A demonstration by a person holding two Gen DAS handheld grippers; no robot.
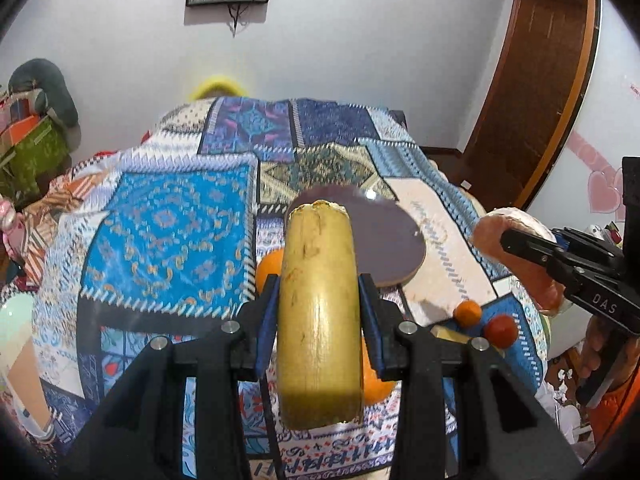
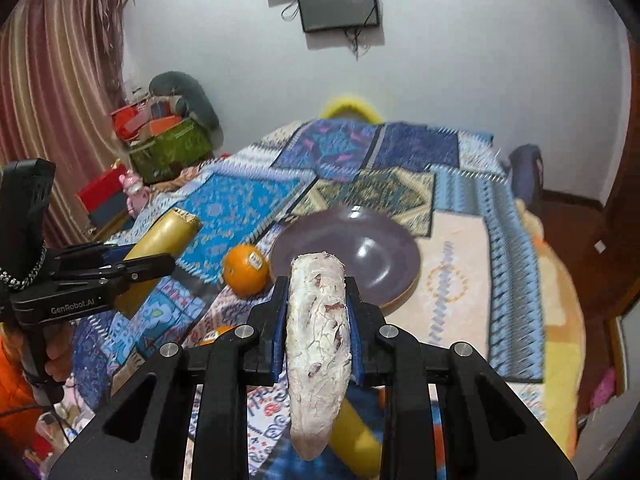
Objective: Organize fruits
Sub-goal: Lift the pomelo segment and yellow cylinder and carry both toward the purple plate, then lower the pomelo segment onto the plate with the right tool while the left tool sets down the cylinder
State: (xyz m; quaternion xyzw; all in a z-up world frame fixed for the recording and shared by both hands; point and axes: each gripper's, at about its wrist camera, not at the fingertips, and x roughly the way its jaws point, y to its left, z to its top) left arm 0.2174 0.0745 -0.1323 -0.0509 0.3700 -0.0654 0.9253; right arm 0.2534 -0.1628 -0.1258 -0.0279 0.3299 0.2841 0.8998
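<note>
Left gripper point(image 1: 320, 296): clamped on a yellow stalk point(image 1: 320, 320), long axis pointed ahead at the plate point(image 1: 384, 240), seen mid-frame on the bed point(image 1: 168, 220). Right gripper point(image 2: 318, 304): clamped on a whitish root point(image 2: 318, 340), likewise aimed; plate judged nearer it.

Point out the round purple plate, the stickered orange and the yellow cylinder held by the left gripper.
Round purple plate point(image 2: 372, 240): right wrist view, bare inner surface.
Stickered orange point(image 2: 242, 276): right wrist view, peel.
Yellow cylinder point(image 1: 318, 320): left wrist view, mid-length.
</note>
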